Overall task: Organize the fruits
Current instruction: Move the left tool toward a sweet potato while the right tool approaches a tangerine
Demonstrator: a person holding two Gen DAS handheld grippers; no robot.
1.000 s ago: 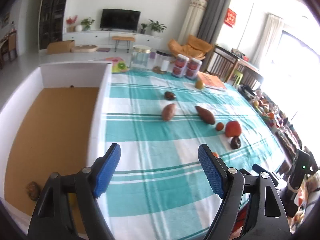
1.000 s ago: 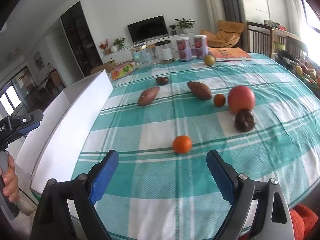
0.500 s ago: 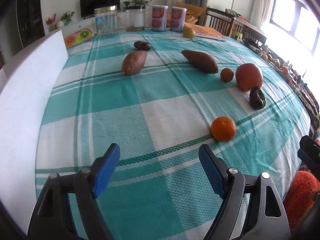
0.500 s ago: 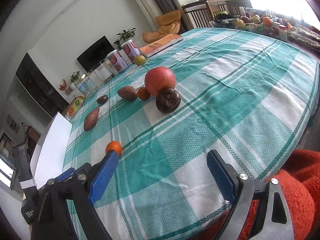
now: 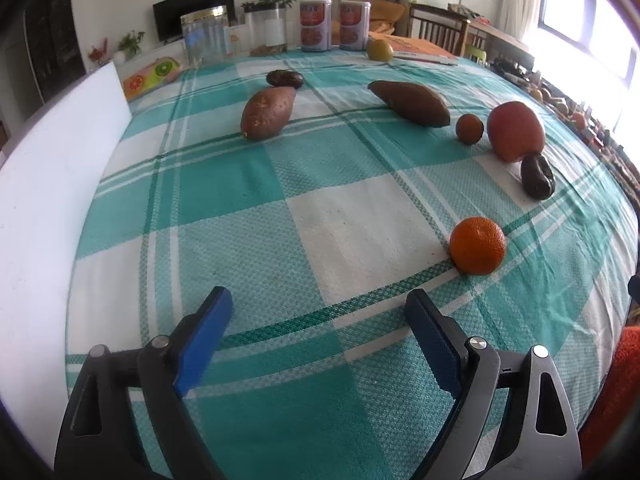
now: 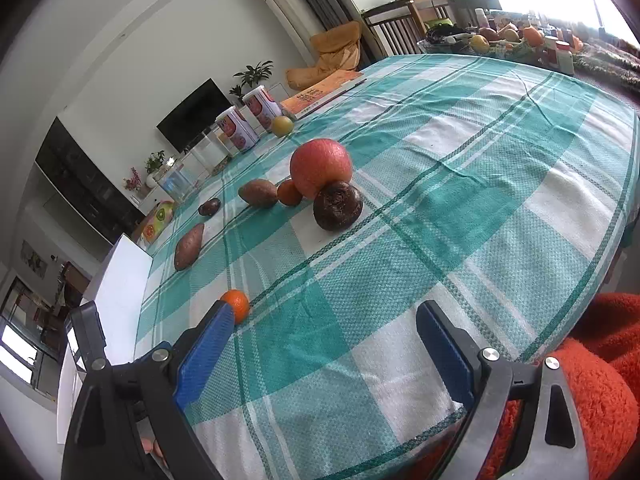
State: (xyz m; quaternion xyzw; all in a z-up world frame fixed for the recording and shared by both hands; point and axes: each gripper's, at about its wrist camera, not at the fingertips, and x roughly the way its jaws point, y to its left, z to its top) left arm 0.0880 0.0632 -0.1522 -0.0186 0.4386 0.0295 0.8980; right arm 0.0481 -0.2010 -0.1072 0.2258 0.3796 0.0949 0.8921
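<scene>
In the left wrist view, the left hand-held gripper (image 5: 318,312) is seen low in the foreground with its blue-padded jaws spread wide; they have just been opening, and nothing lies between them. Below it is a surface covered by a teal-and-white checked cloth (image 5: 248,184). Eight pieces of produce can be counted on the cloth. A small round orange mandarin (image 5: 477,245) lies near the right jaw, just ahead of it and to its right, apart from the pads. Farther back lie two brown oblong sweet potatoes (image 5: 267,112), one large red-orange round fruit (image 5: 515,130), a smaller dark orange fruit (image 5: 469,129) beside it, a dark wrinkled round fruit (image 5: 537,176), a dark oval fruit (image 5: 285,78) and a yellow-green round fruit (image 5: 379,49). At the far edge stand two red-labelled tins (image 5: 315,25) and two clear jars (image 5: 205,35); their contents cannot be made out. A white box wall (image 5: 52,168) runs along the left edge.

In the right wrist view, the right hand-held gripper (image 6: 324,334) is likewise shown with its jaws wide apart and nothing between them. The mandarin (image 6: 237,304) appears just behind the tip of its left jaw; whether they touch cannot be told. The dark wrinkled fruit (image 6: 337,206) rests against the large red-orange fruit (image 6: 321,167). An orange book (image 6: 320,94) lies near the tins.
</scene>
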